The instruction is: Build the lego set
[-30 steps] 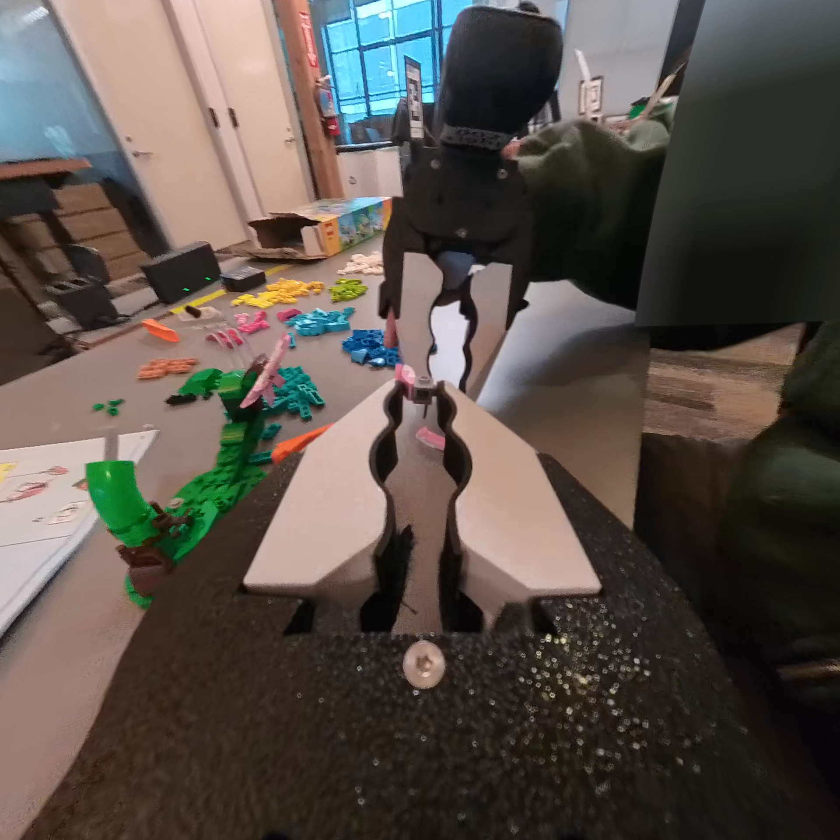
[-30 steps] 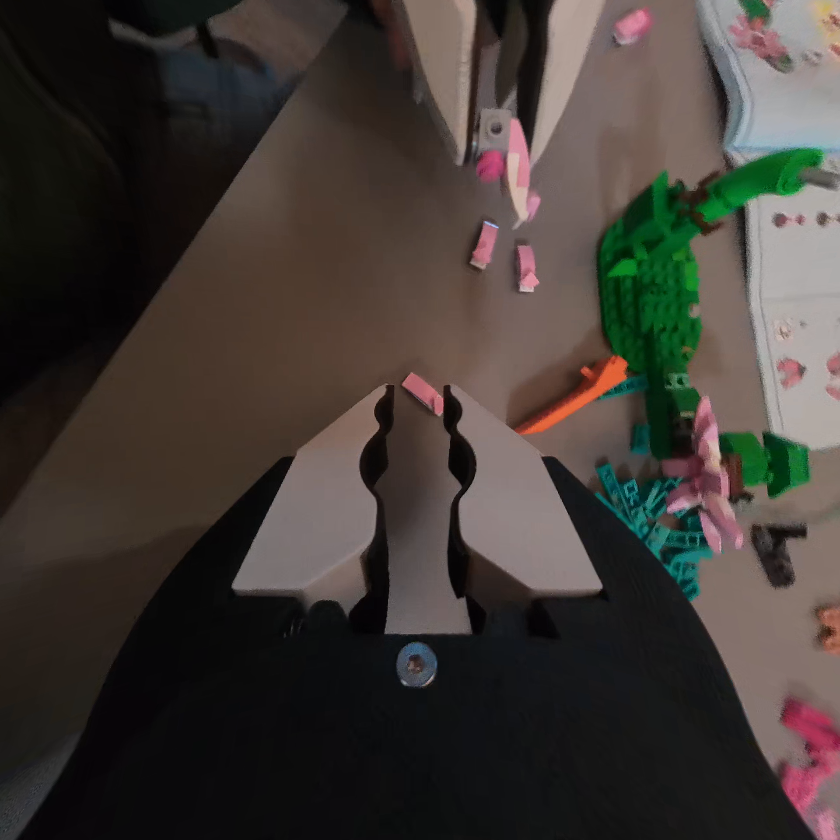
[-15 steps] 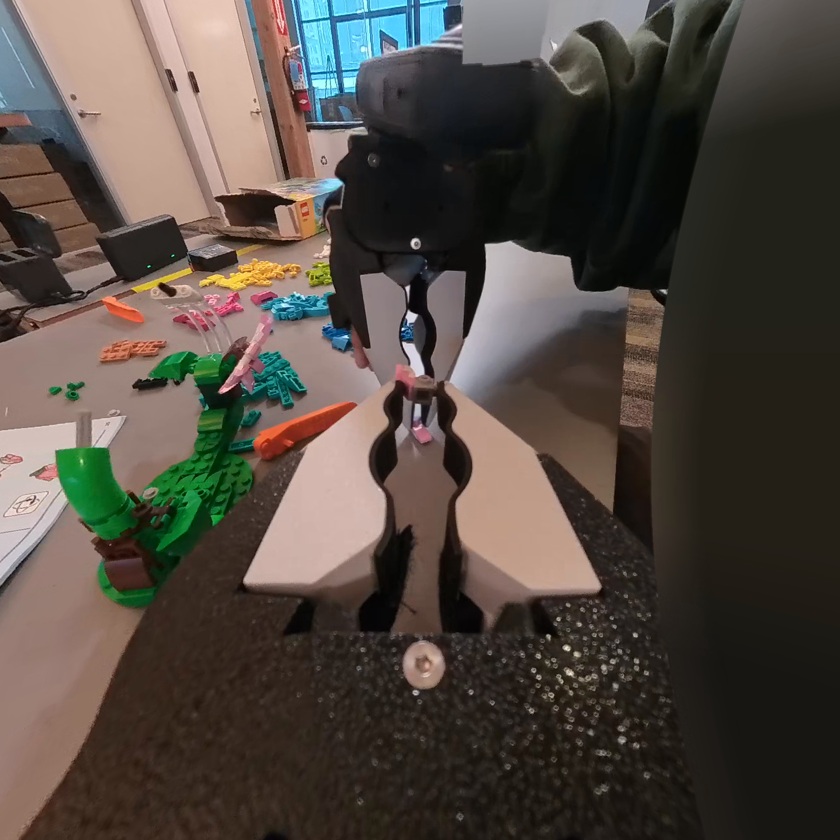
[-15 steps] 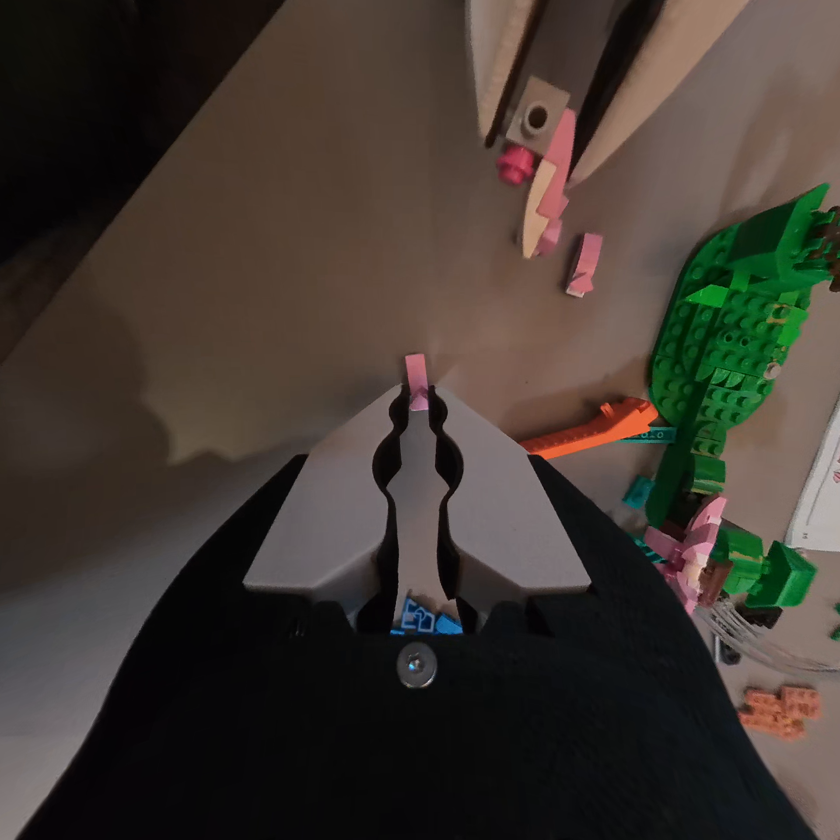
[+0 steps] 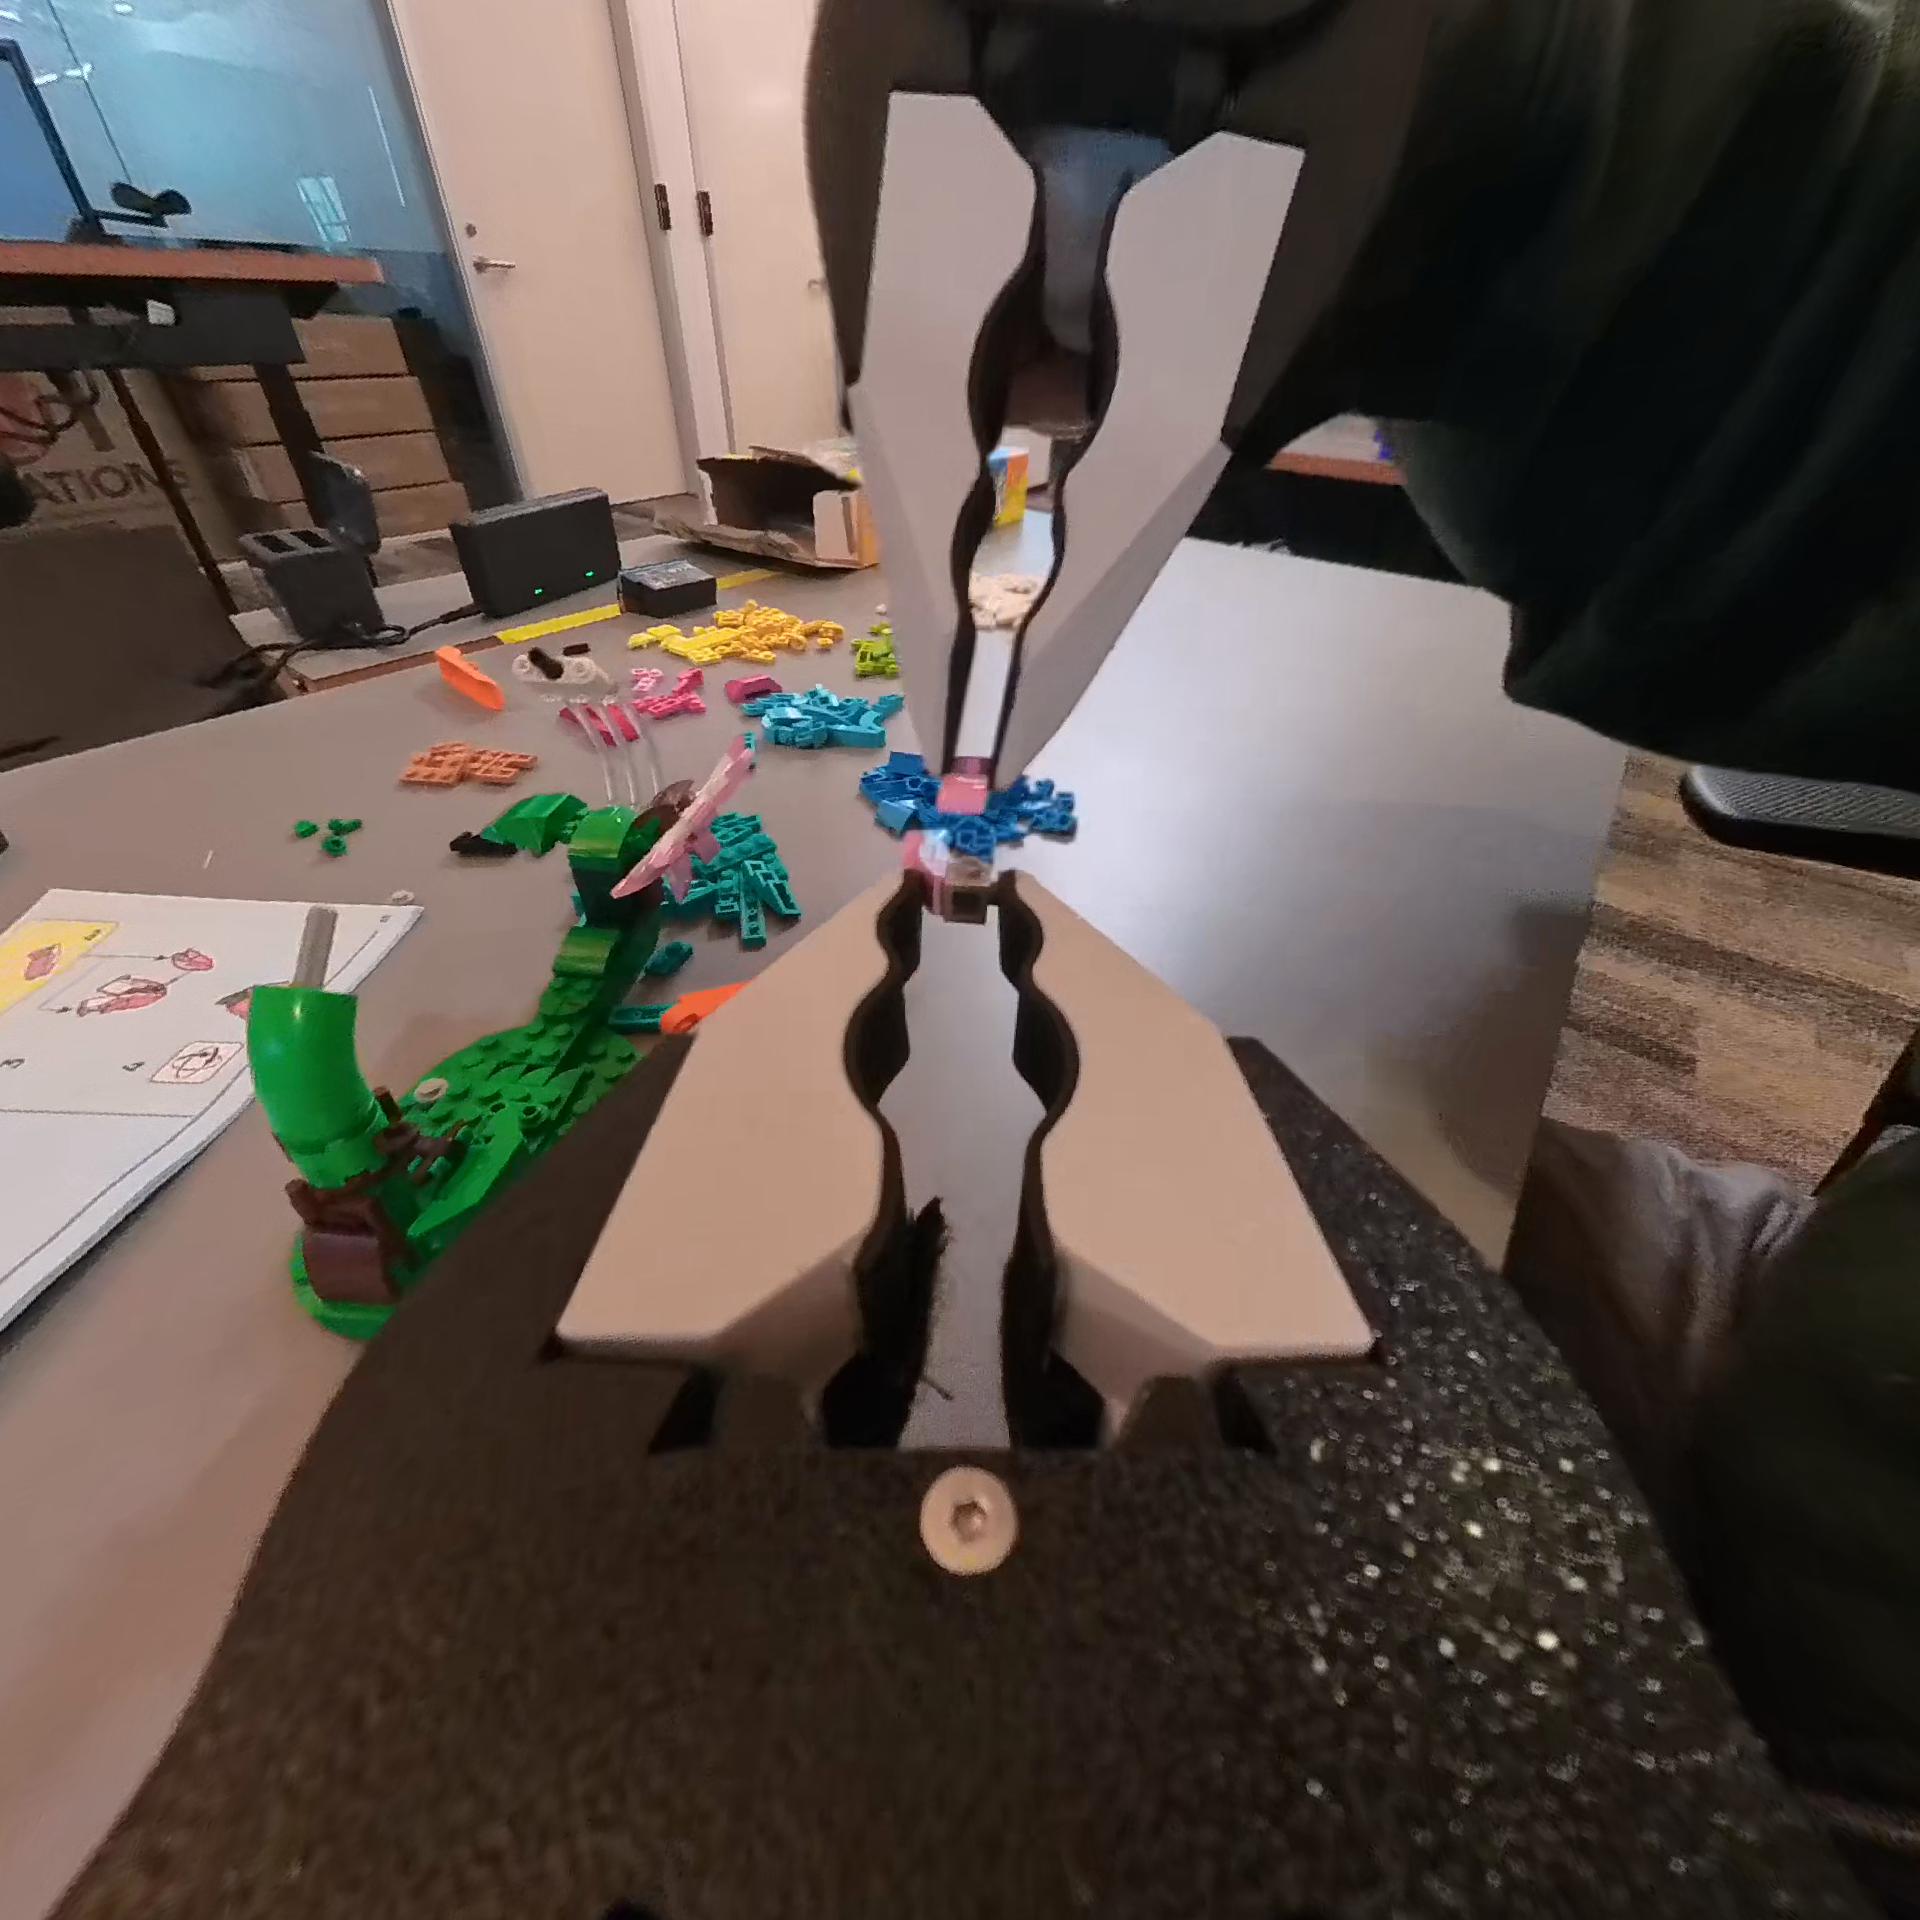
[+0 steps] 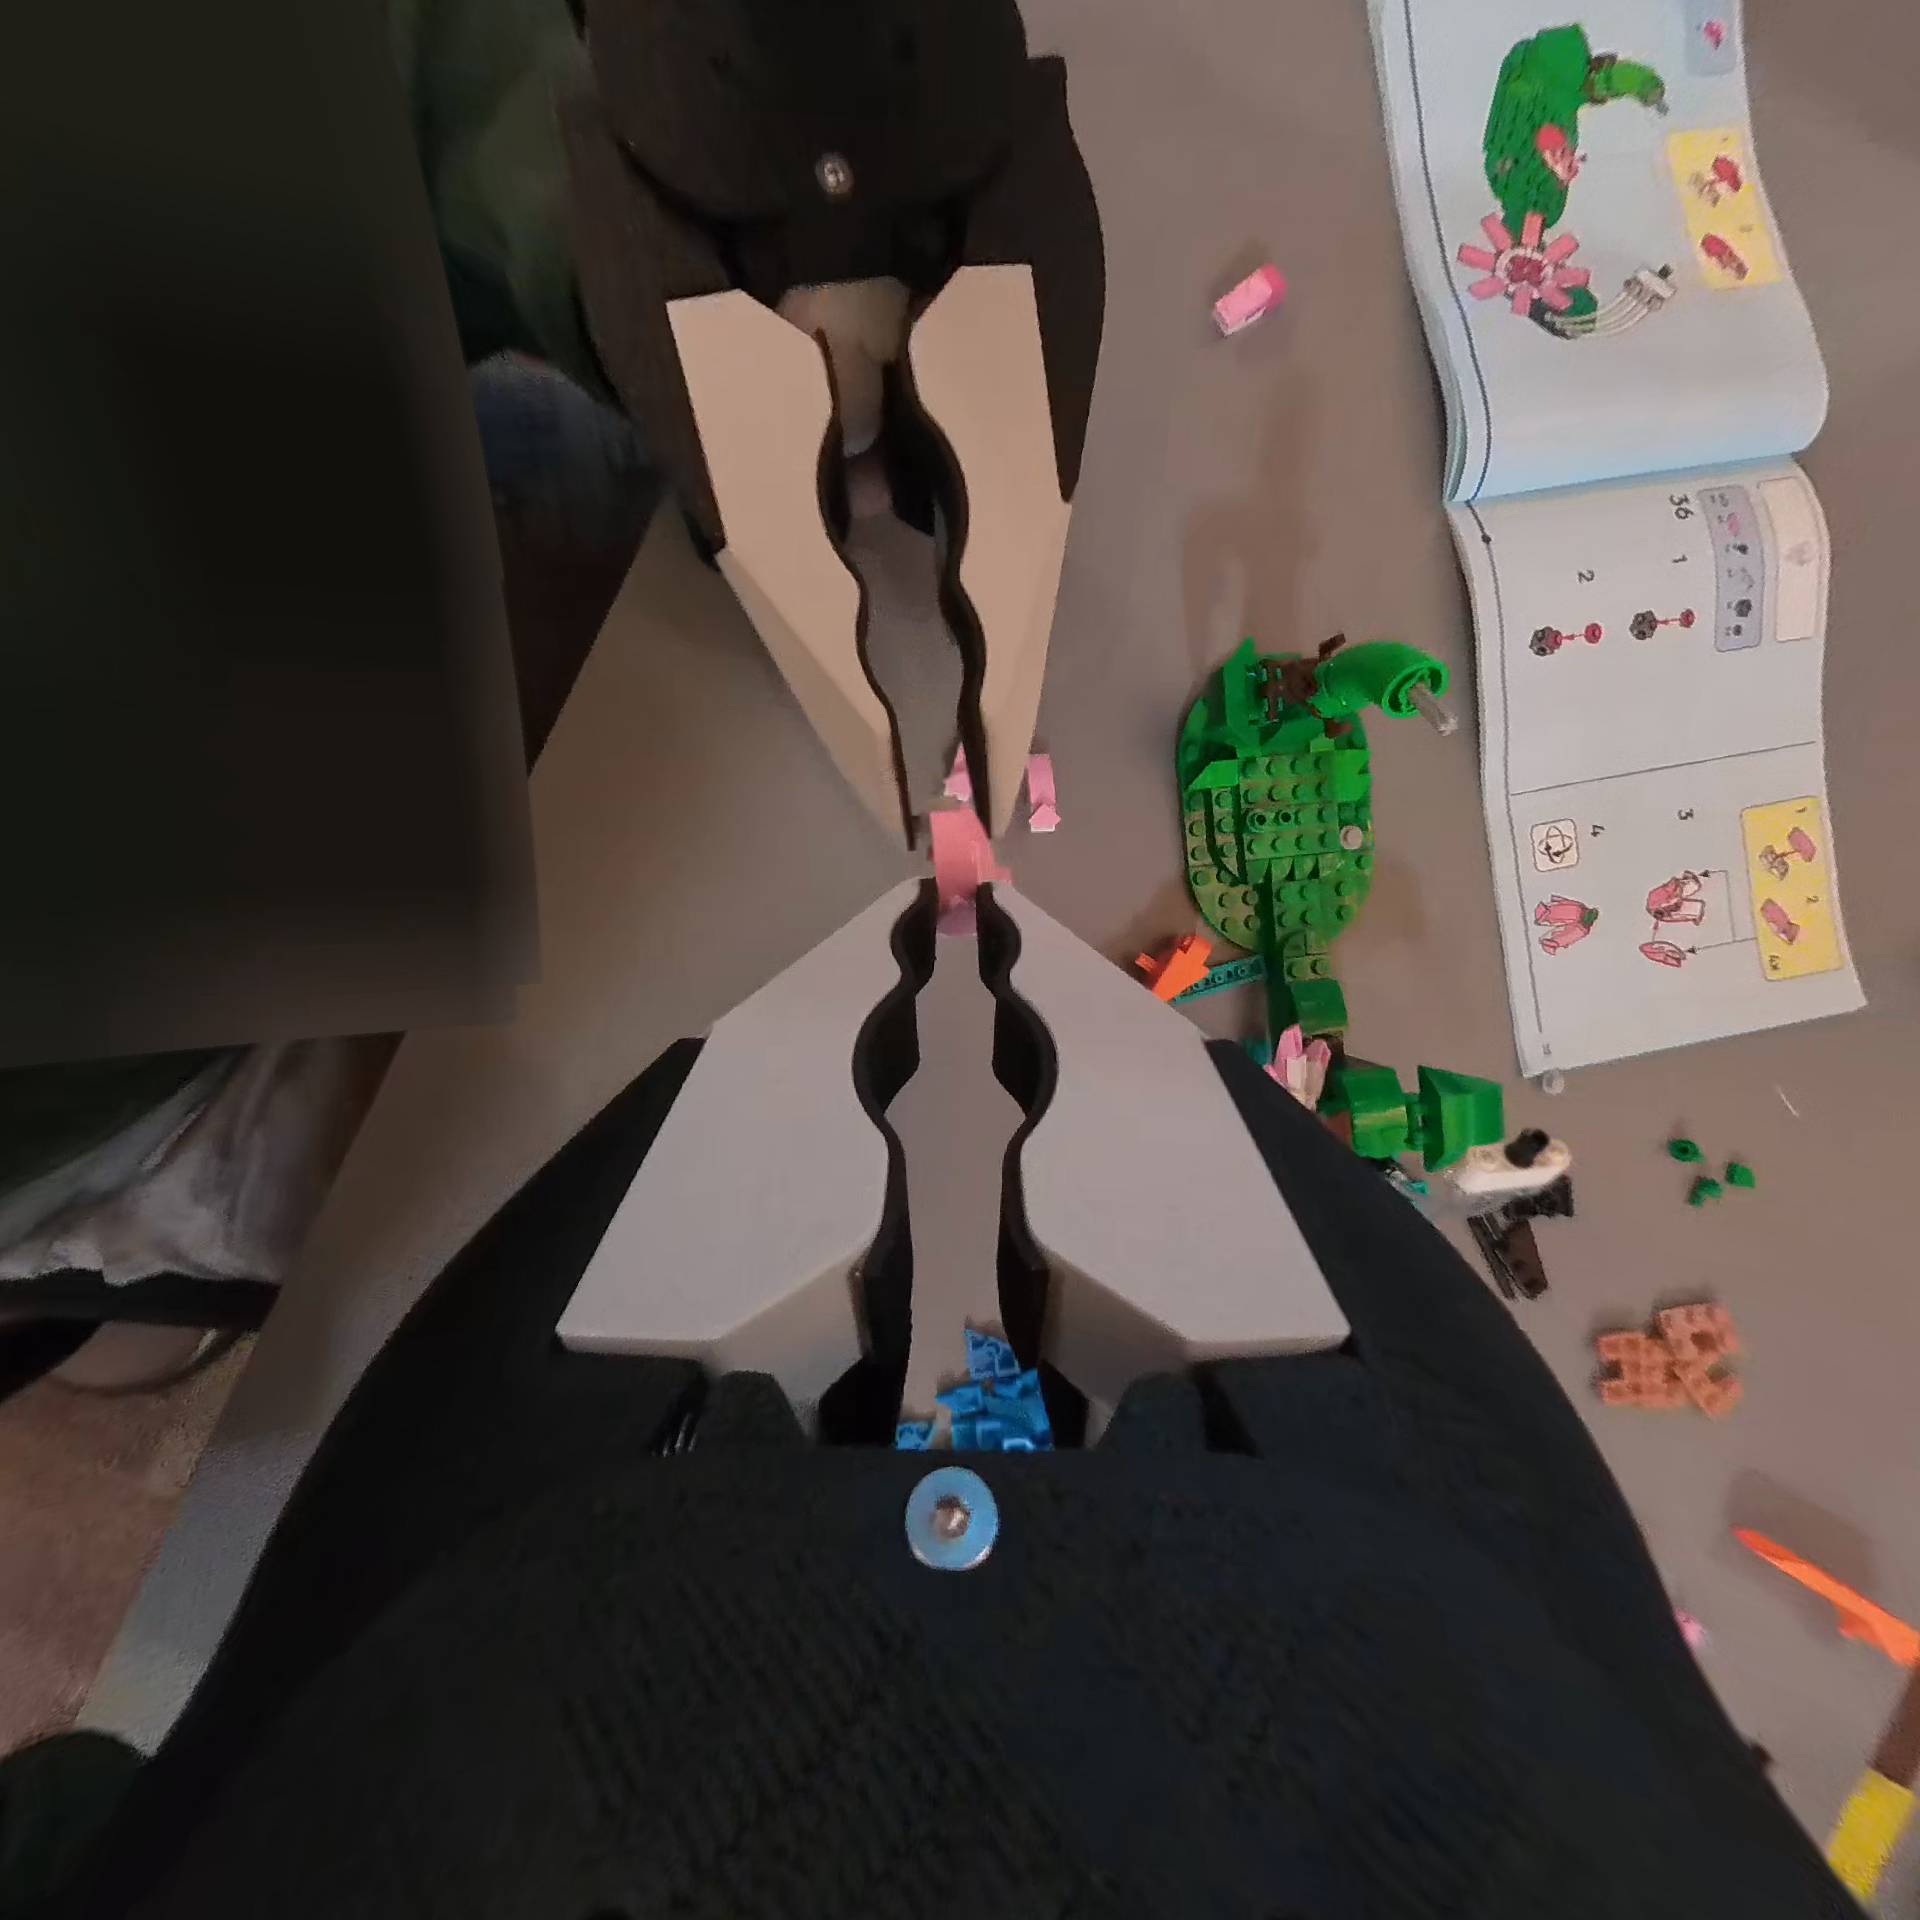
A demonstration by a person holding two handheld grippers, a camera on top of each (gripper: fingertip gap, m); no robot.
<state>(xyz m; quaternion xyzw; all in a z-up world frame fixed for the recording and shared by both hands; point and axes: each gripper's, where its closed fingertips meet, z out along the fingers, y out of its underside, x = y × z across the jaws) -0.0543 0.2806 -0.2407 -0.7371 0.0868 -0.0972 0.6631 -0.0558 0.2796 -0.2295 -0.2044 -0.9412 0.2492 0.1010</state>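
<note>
My left gripper is shut on a small grey-and-pink lego sub-assembly, held above the table. My right gripper comes down from above, shut on a small pink petal piece. The petal piece touches the top of the sub-assembly, and the two grippers meet tip to tip. In the right wrist view, my right gripper holds the pink piece against the tips of the left gripper. The green lego plant model with a pink flower stands to the left.
An open instruction booklet lies beside the green model. Sorted piles lie farther back: blue, teal, yellow, salmon. Loose pink pieces lie on the table. The table edge runs along the right. My two grippers' fingertips are within a few centimetres of each other.
My right gripper closed on the pink piece on the table, lifted it and brought it up to the left gripper's sub-assembly. The left gripper rose slightly and stayed shut.
</note>
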